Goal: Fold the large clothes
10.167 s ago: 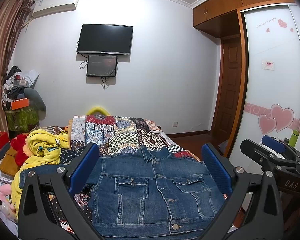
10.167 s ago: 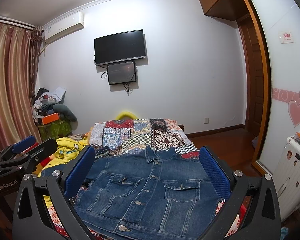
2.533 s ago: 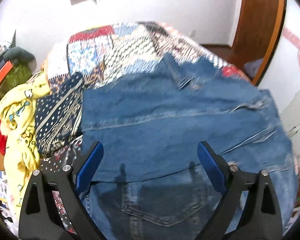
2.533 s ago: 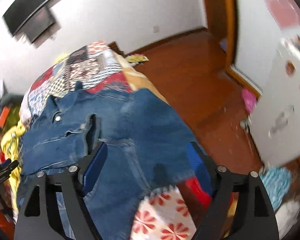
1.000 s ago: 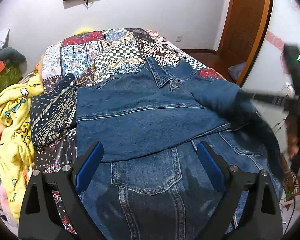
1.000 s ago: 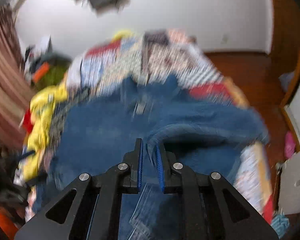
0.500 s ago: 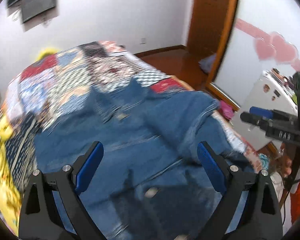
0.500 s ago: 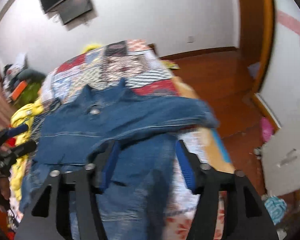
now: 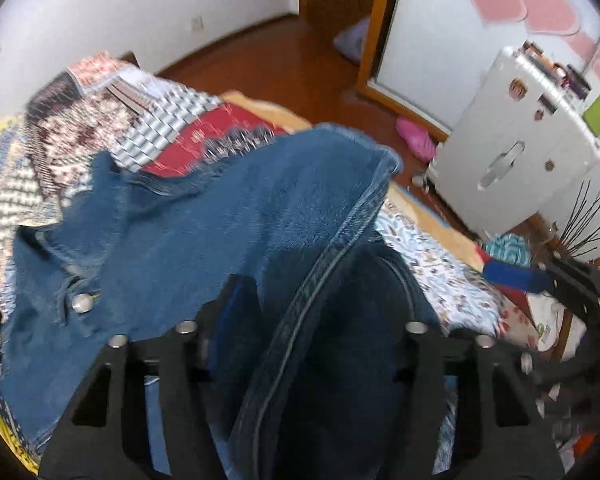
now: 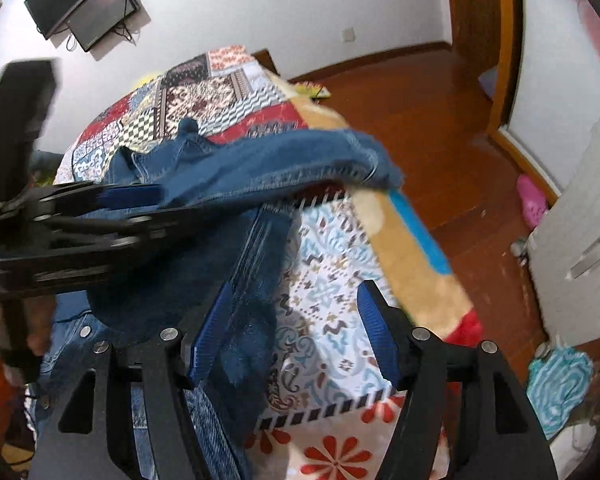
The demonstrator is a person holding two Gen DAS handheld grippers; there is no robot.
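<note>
The denim jacket (image 9: 204, 232) lies on the bed (image 10: 332, 288), its sleeve (image 10: 284, 160) lifted off the patterned quilt (image 9: 148, 112) toward 2 o'clock. The left hand-held gripper (image 9: 300, 320) has narrowed from its wide spread of half a second ago; a dark fold of denim fills the space between its fingers, but whether it is gripped cannot be told. The right hand-held gripper (image 10: 294, 332) is released, its blue pads (image 10: 374, 330) apart over the quilt, just beside the jacket's edge at 9 o'clock. No containers are discernible.
</note>
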